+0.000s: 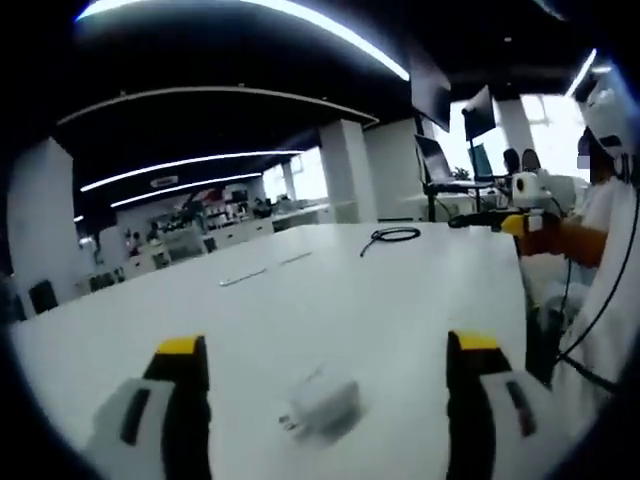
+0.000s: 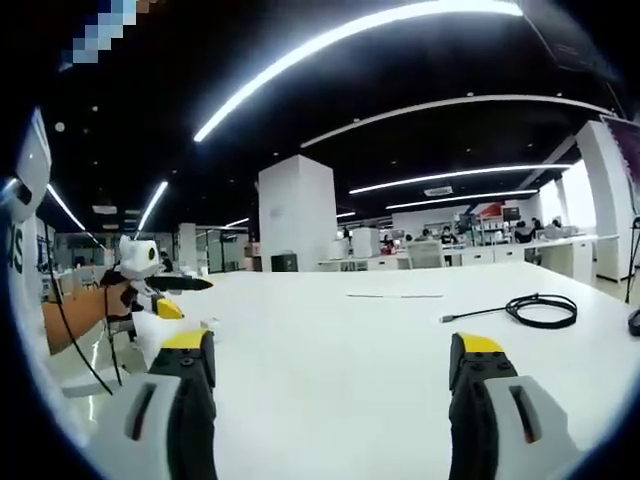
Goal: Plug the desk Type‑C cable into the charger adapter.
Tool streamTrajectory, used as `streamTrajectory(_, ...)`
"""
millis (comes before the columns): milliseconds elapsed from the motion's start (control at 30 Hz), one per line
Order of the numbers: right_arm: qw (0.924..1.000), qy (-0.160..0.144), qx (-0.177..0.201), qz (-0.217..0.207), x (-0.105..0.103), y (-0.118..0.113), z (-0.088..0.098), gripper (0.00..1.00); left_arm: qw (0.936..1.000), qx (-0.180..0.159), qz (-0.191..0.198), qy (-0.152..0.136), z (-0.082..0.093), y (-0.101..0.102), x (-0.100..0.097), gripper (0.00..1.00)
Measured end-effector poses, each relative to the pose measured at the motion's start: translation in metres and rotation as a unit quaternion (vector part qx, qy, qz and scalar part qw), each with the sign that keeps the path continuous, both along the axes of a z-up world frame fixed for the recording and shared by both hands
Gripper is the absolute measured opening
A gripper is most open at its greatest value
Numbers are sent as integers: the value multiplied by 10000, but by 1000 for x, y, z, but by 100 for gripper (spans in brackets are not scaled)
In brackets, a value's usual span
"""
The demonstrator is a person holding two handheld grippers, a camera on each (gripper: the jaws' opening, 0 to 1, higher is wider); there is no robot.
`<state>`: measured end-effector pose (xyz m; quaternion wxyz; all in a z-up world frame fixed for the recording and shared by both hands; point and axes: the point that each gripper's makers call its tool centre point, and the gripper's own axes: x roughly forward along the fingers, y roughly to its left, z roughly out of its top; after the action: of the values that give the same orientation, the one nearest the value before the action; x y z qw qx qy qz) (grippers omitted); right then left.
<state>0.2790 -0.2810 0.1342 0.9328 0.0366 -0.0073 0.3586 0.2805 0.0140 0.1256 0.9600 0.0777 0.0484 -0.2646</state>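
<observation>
A white charger adapter [image 1: 325,404] lies on the white desk [image 1: 330,290], between the jaws of my left gripper [image 1: 330,350], which stands open and wide around it without touching. A coiled black Type-C cable [image 1: 392,235] rests farther off on the desk. In the right gripper view the same cable [image 2: 540,309] lies at the far right, its plug end [image 2: 447,319] pointing left. My right gripper [image 2: 330,348] is open above bare desk. The right gripper [image 1: 520,222] also comes into the left gripper view, and the left gripper [image 2: 165,308] into the right gripper view.
Two thin pale strips [image 1: 245,276] lie mid-desk. A person in white [image 1: 610,260] stands at the desk's edge. Monitors on stands [image 1: 478,120], pillars and other desks fill the office behind. A dark object [image 2: 634,321] sits at the desk's far right.
</observation>
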Motion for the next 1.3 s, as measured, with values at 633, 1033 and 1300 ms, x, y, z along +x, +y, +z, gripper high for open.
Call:
streamTrajectory(633, 9999, -94, -15, -121, 0, -5, 3, 100, 9938, -353, 515, -920, 19, -22, -26, 100)
streamTrajectory(1033, 9991, -323, 202, -194, 1, -12, 13, 100, 9931, -616, 608, -794, 13, -26, -24, 100)
streamTrajectory(1300, 9991, -339, 119, -242, 3, -15, 13, 100, 9918, -545, 438, -1067, 19, -36, -28, 100)
